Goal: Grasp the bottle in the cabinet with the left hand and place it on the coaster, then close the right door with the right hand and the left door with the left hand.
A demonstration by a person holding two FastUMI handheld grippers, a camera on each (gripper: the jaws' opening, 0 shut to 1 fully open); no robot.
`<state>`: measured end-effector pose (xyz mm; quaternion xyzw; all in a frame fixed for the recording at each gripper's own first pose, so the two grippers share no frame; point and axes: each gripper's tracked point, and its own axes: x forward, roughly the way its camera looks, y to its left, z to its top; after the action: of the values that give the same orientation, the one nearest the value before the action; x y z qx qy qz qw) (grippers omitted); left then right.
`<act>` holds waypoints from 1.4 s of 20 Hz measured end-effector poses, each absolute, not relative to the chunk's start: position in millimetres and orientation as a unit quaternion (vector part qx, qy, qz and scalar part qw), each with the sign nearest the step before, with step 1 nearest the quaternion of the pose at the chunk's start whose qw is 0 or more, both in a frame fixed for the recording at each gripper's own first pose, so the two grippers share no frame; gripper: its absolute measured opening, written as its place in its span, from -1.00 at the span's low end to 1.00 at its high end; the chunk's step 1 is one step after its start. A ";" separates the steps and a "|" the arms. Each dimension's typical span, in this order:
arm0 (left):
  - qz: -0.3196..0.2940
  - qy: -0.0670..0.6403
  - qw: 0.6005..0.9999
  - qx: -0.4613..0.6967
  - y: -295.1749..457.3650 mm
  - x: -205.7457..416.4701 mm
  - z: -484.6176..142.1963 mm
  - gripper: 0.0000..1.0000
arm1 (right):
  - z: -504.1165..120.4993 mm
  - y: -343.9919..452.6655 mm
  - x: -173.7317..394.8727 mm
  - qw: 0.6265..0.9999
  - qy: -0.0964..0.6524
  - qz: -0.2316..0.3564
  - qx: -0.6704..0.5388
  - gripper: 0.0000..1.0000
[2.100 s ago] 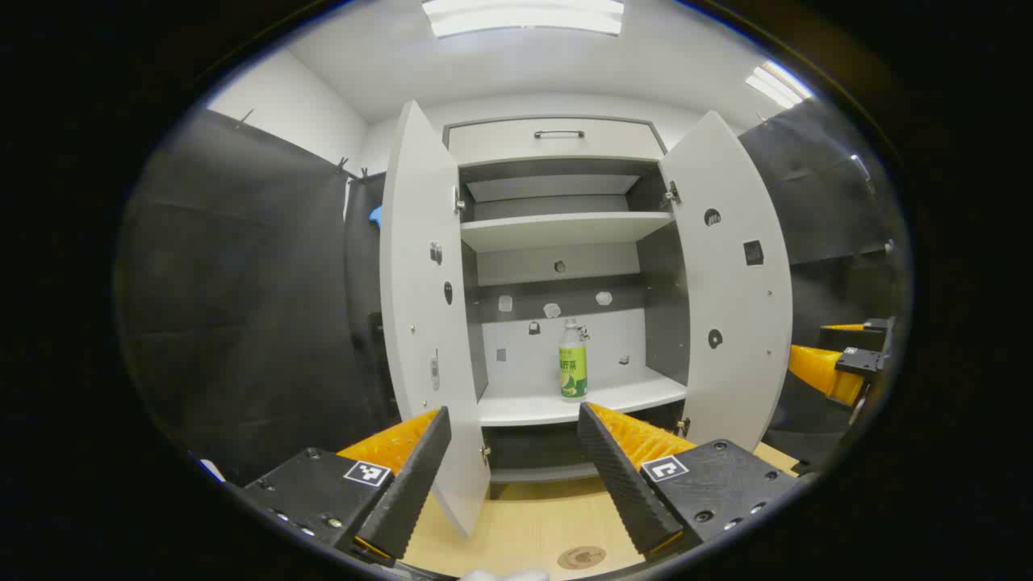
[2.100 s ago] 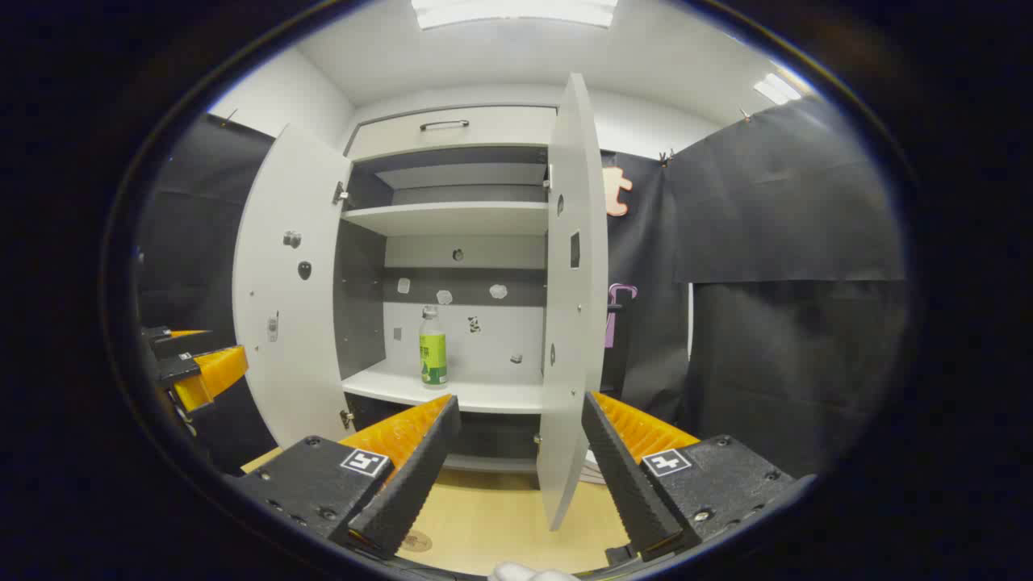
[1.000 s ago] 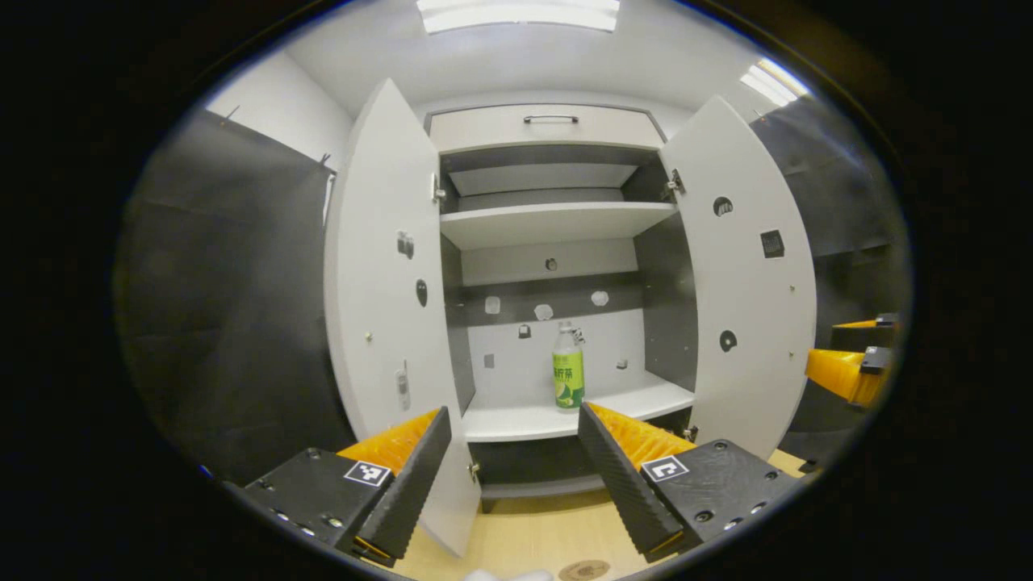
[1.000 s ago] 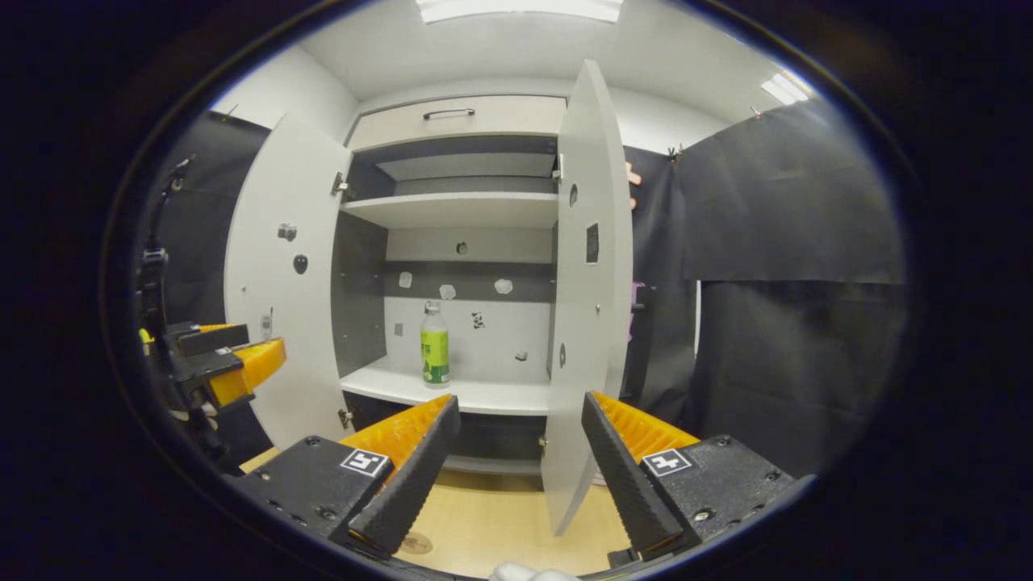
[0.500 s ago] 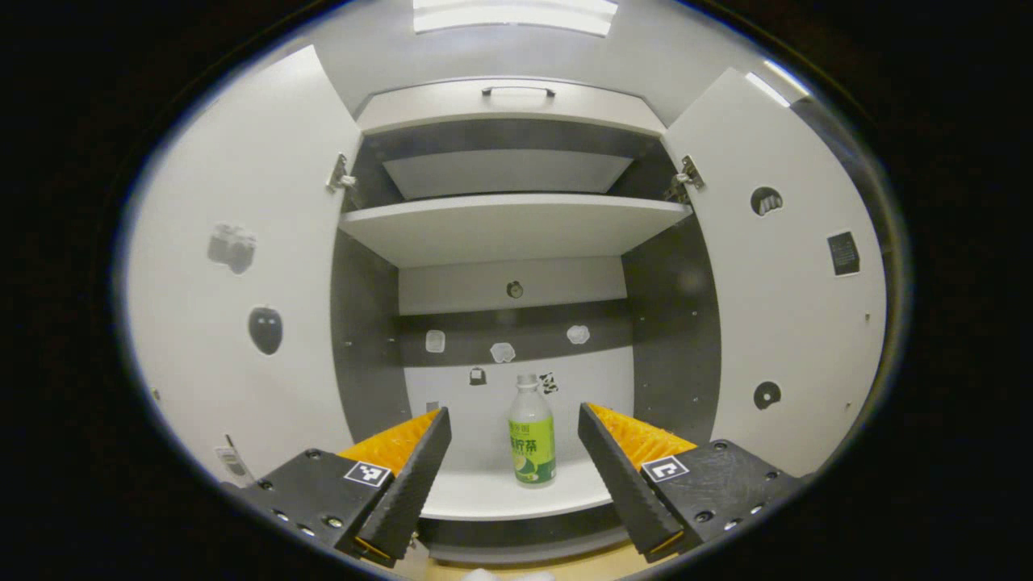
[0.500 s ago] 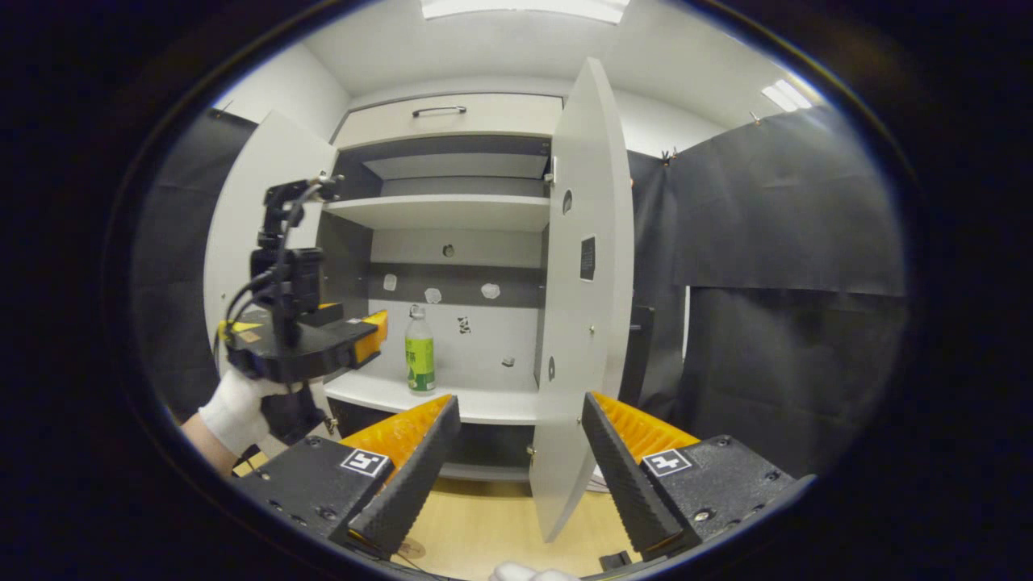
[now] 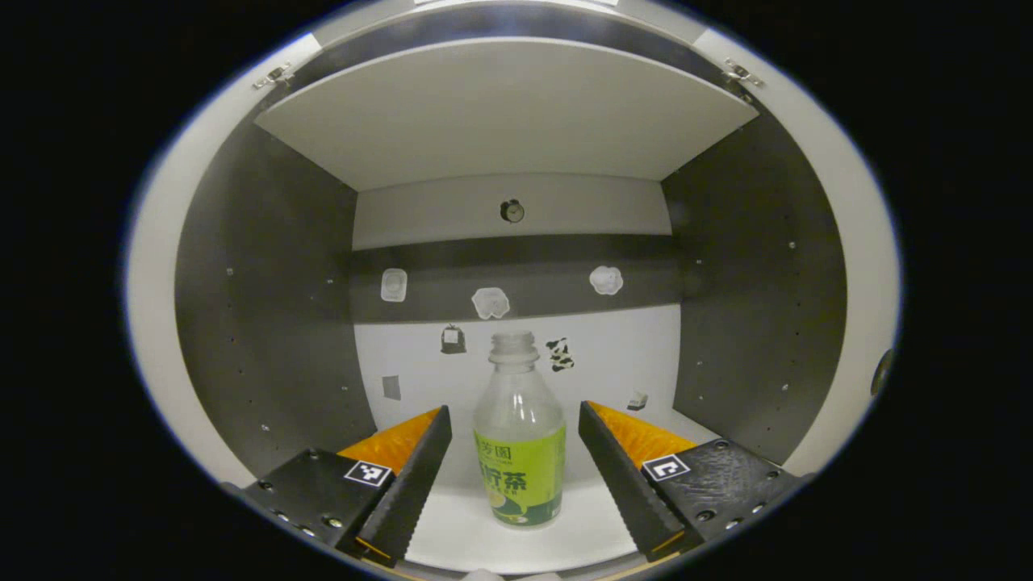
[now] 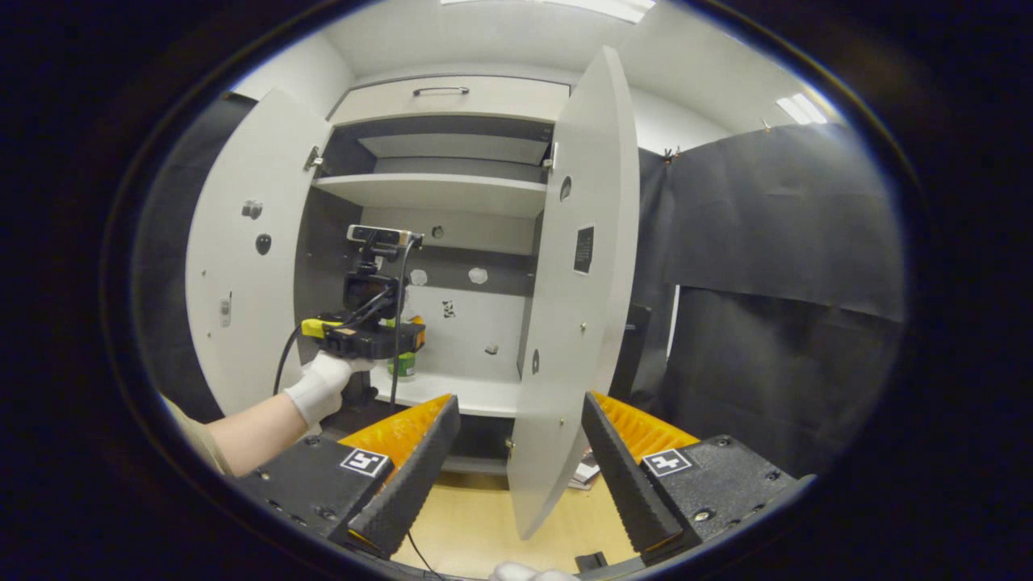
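Reaching into the cabinet point(image 8: 452, 97), we were on the first step: grabbing the bottle point(image 7: 520, 452). It stood upright on the bottom shelf point(image 7: 452, 532), between the wide-open fingers of our left hand-held gripper point(image 7: 514, 476), at about 6 o'clock in the left gripper view. Neither finger touched it yet. Next, we judged, the fingers needed to squeeze its sides. Our right hand-held gripper point(image 8: 516, 472) waited wide open near the right door point(image 8: 577, 323).

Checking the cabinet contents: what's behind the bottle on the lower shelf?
Behind the bottle, small stickers dot the cabinet's back wall. The wall patch directly behind its label is hidden.
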<state>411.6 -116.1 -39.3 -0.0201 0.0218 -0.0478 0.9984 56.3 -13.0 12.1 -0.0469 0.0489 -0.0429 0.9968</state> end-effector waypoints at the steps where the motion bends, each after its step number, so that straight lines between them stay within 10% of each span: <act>1: -0.048 0.024 0.998 -0.025 -116.1 419.2 -43.6 0.94 | 9.8 -13.5 58.0 0.997 0.053 -0.042 -0.049 0.99; 10: -0.053 0.032 0.998 -0.028 -109.0 428.3 -50.5 0.56 | 16.1 -20.9 62.9 0.997 0.043 -0.036 -0.042 1.00; 20: -0.096 -0.042 0.994 -0.010 -95.7 260.5 -10.8 0.48 | 8.4 -27.3 55.2 0.998 0.031 -0.039 -0.025 0.99; 28: -0.124 -0.025 0.992 -0.002 -101.2 131.0 -93.7 0.49 | -10.3 -18.9 30.5 0.999 0.036 -0.023 -0.031 0.98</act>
<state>131.0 -101.2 -93.7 -0.0017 -0.0253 -0.1240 0.9920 30.5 -18.9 -10.3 -0.0307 0.0361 -0.0232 0.9986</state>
